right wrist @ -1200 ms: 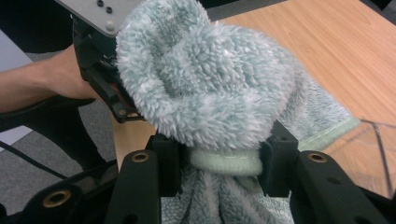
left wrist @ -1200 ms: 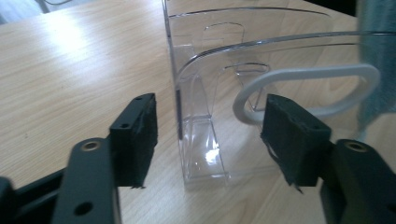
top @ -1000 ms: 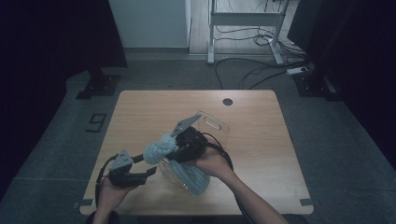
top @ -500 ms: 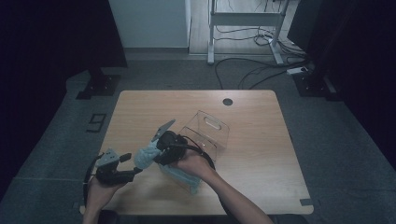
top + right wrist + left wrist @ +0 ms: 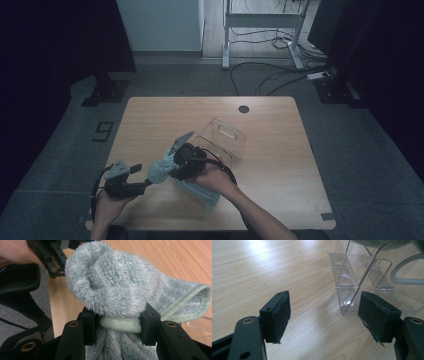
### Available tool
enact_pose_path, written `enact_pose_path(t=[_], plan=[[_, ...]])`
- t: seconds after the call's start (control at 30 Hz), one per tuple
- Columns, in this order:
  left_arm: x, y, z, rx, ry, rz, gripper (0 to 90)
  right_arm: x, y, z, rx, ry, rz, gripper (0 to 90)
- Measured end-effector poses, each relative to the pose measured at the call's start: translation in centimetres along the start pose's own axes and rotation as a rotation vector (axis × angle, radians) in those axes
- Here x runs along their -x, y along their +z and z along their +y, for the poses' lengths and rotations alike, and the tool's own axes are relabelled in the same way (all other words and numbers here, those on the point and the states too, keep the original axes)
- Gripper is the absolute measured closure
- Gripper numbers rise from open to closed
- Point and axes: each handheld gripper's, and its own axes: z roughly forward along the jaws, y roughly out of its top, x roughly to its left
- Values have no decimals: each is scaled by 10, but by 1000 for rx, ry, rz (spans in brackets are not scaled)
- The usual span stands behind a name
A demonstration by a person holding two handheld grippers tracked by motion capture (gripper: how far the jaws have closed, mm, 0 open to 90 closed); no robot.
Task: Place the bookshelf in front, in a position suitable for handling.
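A bunched pale-green towel (image 5: 112, 285) sits pinched in the right tongs (image 5: 119, 325), held above the near left part of the counter (image 5: 280, 180), with its loose end trailing down under the right hand (image 5: 212, 177). The left tongs (image 5: 324, 315) stand wide and empty just beside it, low over the wood. A clear plastic box (image 5: 222, 140) rests close behind. The grip takes only a fold near the hem, so the roll may slip free or unravel; a swing of the trailing cloth could also nudge the light box across the counter.
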Motion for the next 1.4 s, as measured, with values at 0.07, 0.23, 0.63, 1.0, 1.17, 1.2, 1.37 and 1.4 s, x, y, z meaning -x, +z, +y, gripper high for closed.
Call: enact_pose_path(t=[0.07,0.23,0.63,1.0,1.17,1.2,1.37,1.4], plan=[[1,0,0,1,1,2,266,-1,-4,-4,4,1,3,563],[3,1,1,0,6,0,266,-3,-13,-17,20,6,13,561],[12,5,7,5,21,-14,271,-10,-34,-52,56,21,27,558],[27,10,13,15,60,-29,289,-17,-47,-84,67,33,32,557],[33,12,17,25,73,-38,289,-17,-47,-98,58,47,35,557],[35,13,18,28,74,-43,289,-18,-46,-101,53,51,34,557],[40,15,21,33,87,-47,291,-20,-37,-112,30,53,29,557],[42,16,22,34,89,-50,291,-20,-36,-113,31,57,30,557]])
